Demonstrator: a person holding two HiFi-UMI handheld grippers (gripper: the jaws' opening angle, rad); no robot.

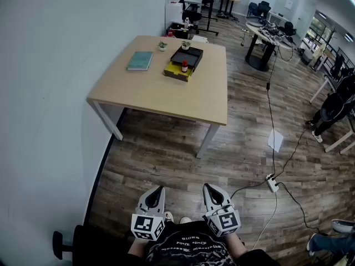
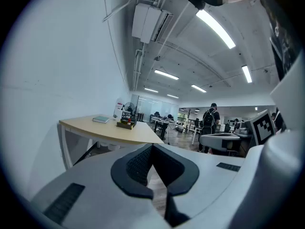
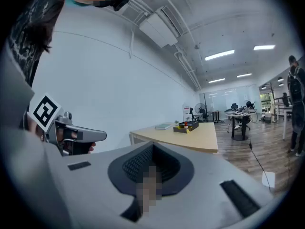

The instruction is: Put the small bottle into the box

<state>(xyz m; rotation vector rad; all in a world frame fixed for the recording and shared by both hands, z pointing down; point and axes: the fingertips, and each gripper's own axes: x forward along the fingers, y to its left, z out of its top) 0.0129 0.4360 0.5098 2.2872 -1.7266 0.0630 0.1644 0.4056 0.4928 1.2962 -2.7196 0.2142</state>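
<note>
Far off on the wooden table (image 1: pixel 161 93) a small red bottle (image 1: pixel 184 66) stands upright at the near edge of a black box (image 1: pixel 187 55), on its yellow part. Both grippers hang low, close to the person's body and well short of the table. My left gripper (image 1: pixel 160 189) and right gripper (image 1: pixel 208 187) are shut with nothing between the jaws. In the left gripper view the closed jaws (image 2: pixel 152 148) point toward the table, with the box (image 2: pixel 126 124) small in the distance. The right gripper view shows its shut jaws (image 3: pixel 152 148), the box (image 3: pixel 187 127) and the bottle (image 3: pixel 185 124) far away.
A teal book (image 1: pixel 140 60) and a small potted plant (image 1: pixel 162 46) lie on the table left of the box. A white wall runs along the left. On the wood floor lie a power strip (image 1: pixel 272 183) with cables and a white sheet (image 1: pixel 275 140). A person (image 1: pixel 331 108) stands at right.
</note>
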